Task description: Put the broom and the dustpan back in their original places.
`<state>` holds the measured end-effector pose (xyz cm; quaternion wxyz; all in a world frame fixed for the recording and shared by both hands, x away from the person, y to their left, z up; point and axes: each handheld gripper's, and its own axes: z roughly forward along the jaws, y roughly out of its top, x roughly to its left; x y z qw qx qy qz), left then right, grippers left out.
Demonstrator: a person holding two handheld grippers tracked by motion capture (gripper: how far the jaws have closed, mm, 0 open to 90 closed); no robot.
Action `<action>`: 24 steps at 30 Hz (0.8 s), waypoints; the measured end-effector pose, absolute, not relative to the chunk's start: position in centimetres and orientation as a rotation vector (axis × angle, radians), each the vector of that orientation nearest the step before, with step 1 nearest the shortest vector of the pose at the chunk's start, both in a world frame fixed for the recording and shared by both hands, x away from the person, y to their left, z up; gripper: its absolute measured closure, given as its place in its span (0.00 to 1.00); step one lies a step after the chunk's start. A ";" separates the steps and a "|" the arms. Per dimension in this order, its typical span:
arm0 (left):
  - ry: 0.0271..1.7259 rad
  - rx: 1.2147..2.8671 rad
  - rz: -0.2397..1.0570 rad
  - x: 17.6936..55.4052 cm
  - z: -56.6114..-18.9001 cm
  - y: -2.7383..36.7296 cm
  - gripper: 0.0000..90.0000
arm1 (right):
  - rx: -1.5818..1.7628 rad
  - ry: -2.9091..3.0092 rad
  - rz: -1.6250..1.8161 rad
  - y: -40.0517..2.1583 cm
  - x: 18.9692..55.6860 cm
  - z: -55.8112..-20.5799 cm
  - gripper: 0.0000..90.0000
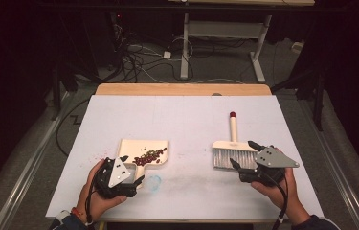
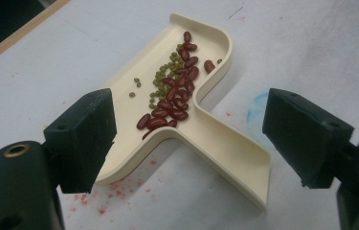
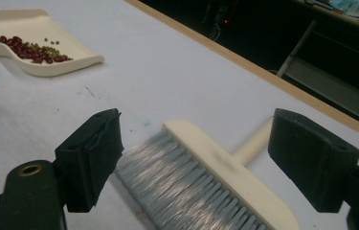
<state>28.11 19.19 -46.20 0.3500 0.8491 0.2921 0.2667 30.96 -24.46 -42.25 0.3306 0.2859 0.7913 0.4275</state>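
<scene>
- White sheeting covers the bench (image 1: 182, 120), with a dark room, cables and a metal frame beyond its far edge.
- Toward the near left corner lies a cream dustpan (image 2: 201, 120) with its handle toward the person; red beans (image 2: 177, 91) and small green beans (image 2: 165, 76) are heaped inside, against one wall.
- Over that handle the left gripper (image 1: 119, 178) is released, its jaws wide apart and touching nothing.
- Toward the near right corner a brush (image 1: 233, 152) lies flat, bristles toward the near edge, handle pointing at the far edge.
- At the bristles the right gripper (image 1: 256, 163) hovers released as well, holding nothing.
- Judging by this, both tools are about to be picked up. Close on the pan's handle squarely and lift level, or the beans will likely roll out.
- Better to grip the brush by its cream back or handle than by the soft bristles, which would probably slip.
</scene>
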 end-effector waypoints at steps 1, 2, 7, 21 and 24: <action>0.755 2.199 0.685 28.1 -46.2 19.2 0.21 | 0.744 2.068 1.117 -24.5 30.9 -42.4 0.22; 0.752 2.200 0.678 28.1 -46.2 19.2 0.21 | 0.743 2.069 1.119 -24.6 30.8 -42.5 0.22; 0.755 2.205 0.665 28.7 -46.3 19.0 0.21 | 0.753 2.076 1.120 -25.0 30.0 -43.3 0.21; 0.765 2.213 0.668 28.6 -46.8 18.6 0.21 | 0.803 2.092 1.138 -26.3 27.9 -46.0 0.23; 0.765 2.213 0.667 28.4 -46.8 18.6 0.21 | 0.805 2.095 1.124 -26.2 27.8 -45.9 0.23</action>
